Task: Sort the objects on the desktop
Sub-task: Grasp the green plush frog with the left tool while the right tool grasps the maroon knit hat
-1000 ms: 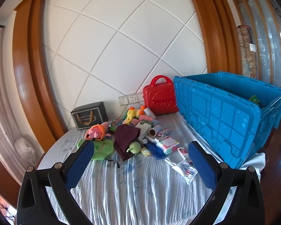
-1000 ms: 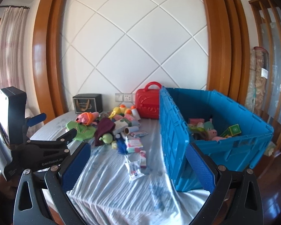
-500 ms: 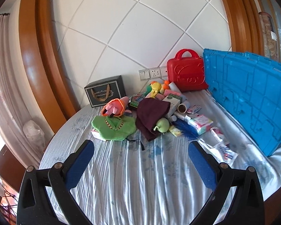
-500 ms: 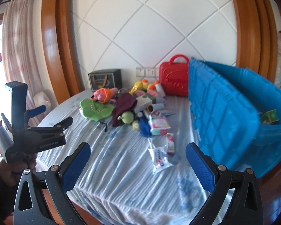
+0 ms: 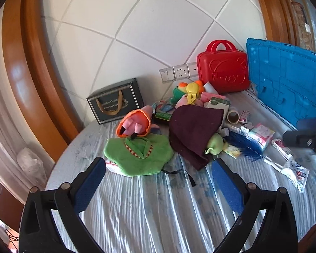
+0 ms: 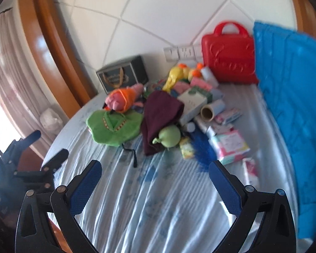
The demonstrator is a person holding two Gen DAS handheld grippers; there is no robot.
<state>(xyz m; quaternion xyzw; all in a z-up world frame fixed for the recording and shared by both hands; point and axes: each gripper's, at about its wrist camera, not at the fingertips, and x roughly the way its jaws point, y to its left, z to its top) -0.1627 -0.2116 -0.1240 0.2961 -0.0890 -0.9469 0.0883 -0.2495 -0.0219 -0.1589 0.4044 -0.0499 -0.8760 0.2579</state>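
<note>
1. Both grippers hover above a round bench [image 5: 158, 206] covered in a pale striped cloth. The left gripper [image 5: 158, 186] has its jaws spread wide and holds nothing. The right gripper [image 6: 155, 186] is the same — jaws wide apart and empty.

2. The things to sort lie in a loose heap toward the far side of the bench, near the wall. At its near edge are a green plush cloth [image 5: 138, 155], a dark maroon hat [image 5: 194, 130] and a small green pear-shaped toy [image 5: 216, 144] touching the hat's lower edge. An orange and pink plush toy [image 5: 134, 124] rests just behind the green cloth.

3. A tall blue crate [image 5: 288, 80] stands at the right of the bench, likely the place the objects go. A red carry case [image 5: 223, 72] stands upright against the wall beside it, and a dark gift box [image 5: 115, 103] sits at the left of the heap.

4. The open jaws pointing at the heap suggest a pick is about to be chosen — which object cannot be told.

5. Hard to make out: the right wrist view is motion-blurred, so packet labels are unreadable. The crate's inside is hidden in both views. A dark shape at the right edge of the left wrist view is probably the other gripper, cut off by the frame.
</note>
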